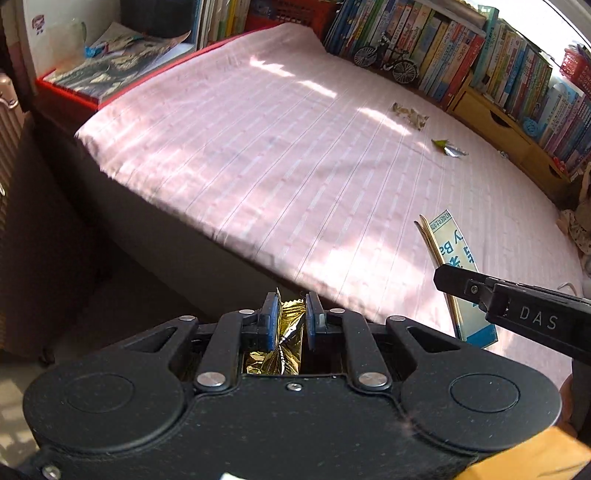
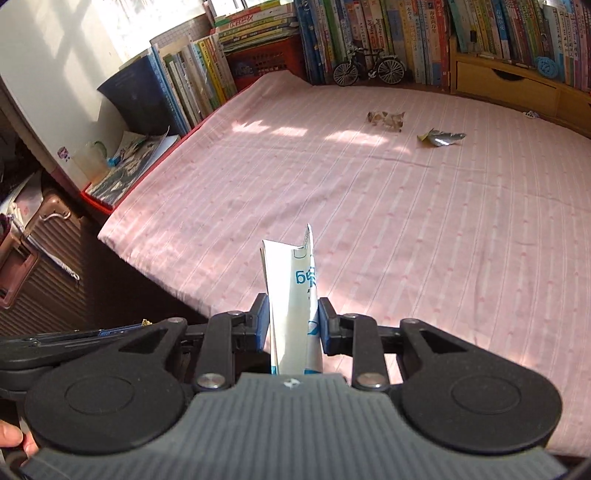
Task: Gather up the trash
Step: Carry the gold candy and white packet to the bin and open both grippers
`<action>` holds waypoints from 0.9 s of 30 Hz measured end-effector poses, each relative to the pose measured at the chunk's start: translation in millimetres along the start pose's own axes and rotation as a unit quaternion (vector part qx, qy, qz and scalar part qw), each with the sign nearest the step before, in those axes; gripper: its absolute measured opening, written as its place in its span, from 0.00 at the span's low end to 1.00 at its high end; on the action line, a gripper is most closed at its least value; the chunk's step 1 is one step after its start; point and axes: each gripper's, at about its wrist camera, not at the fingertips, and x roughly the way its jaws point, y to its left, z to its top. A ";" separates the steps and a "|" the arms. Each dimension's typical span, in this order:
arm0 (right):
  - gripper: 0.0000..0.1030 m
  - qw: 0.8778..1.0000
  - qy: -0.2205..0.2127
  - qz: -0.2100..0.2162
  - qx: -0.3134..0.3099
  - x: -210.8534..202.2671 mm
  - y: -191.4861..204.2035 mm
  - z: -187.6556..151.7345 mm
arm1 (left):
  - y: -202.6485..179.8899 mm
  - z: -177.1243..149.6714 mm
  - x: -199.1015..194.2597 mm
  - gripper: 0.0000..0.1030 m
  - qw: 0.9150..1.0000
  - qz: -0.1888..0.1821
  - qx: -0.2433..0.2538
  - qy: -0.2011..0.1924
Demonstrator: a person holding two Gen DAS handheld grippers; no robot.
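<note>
- Trash is split between the two grippers and the pink striped bedsheet (image 2: 332, 192).
- Clamped between the blue pads of the left gripper (image 1: 289, 317) is a crumpled gold foil wrapper (image 1: 286, 334), held at the near edge of the bed.
- Pinched upright in the right gripper (image 2: 291, 317) is a flattened white carton with blue print (image 2: 291, 288), over the bed's near side; the left wrist view shows this carton (image 1: 456, 258) beside the left gripper.
- Two more scraps lie on the far part of the sheet, near each other but apart: a brownish crumpled wrapper (image 2: 386, 120) and a silver-and-green wrapper (image 2: 441, 138).
- Behind them, a model bicycle (image 2: 369, 68) stands against a row of books (image 2: 388, 33).
</note>
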 end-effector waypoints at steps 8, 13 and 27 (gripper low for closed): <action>0.32 0.992 0.108 0.033 -0.058 59.2 29.0 -67.5 | 34.3 -72.4 65.6 0.14 0.992 0.025 -0.057 0.110; 0.32 0.982 0.160 0.019 -0.099 97.1 39.5 -91.4 | 44.8 -98.7 109.3 0.14 0.984 0.038 -0.056 0.165; 0.34 0.966 0.232 -0.013 -0.110 144.1 35.3 -118.3 | 68.2 -129.9 153.4 0.14 0.965 0.071 -0.098 0.232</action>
